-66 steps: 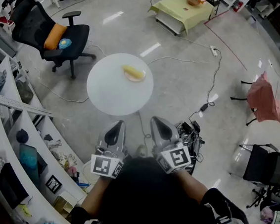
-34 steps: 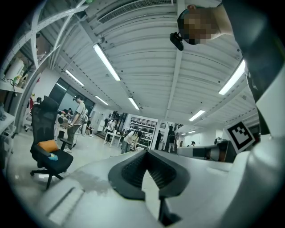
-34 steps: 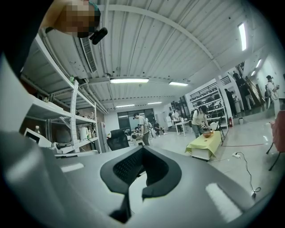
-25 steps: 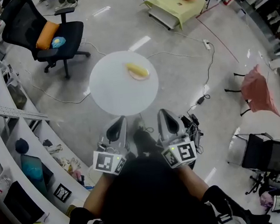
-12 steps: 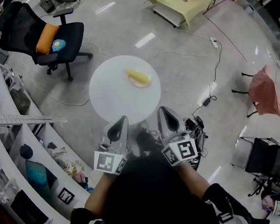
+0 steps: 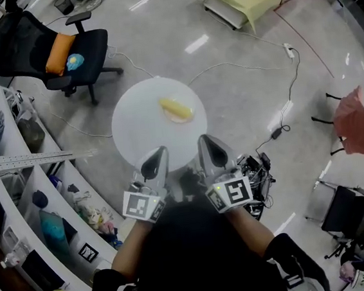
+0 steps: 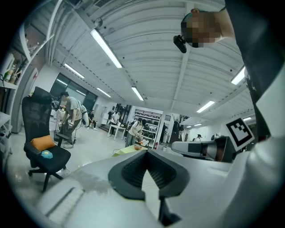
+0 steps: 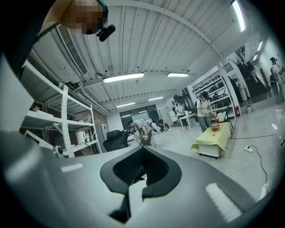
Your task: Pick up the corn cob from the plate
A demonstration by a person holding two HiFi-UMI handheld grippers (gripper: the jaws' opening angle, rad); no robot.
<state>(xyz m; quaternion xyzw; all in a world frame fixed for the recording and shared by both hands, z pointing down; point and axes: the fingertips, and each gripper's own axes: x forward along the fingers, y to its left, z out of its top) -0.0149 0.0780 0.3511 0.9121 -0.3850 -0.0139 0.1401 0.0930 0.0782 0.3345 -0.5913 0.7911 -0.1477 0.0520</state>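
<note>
Head view. Left gripper [image 6: 157, 157] and right gripper [image 6: 207, 147], side by side at the 6 o'clock edge of the round white table [image 6: 135, 130]; both have jaws together, holding and touching nothing. Corn cob [image 6: 175, 109] lies on its plate [image 6: 183, 117], 2 o'clock of the table's centre, well apart from both.

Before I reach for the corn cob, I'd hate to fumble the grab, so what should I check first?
1. Corn cob lies on its plate, in full view: ok.
2. Plate rests fully on the round white table: ok.
3. Left claw open: not ok, shut and empty.
4. Right claw open: not ok, shut and empty.
5. Claws at the cob: not ok, both are short of it, over the table's near edge.
</note>
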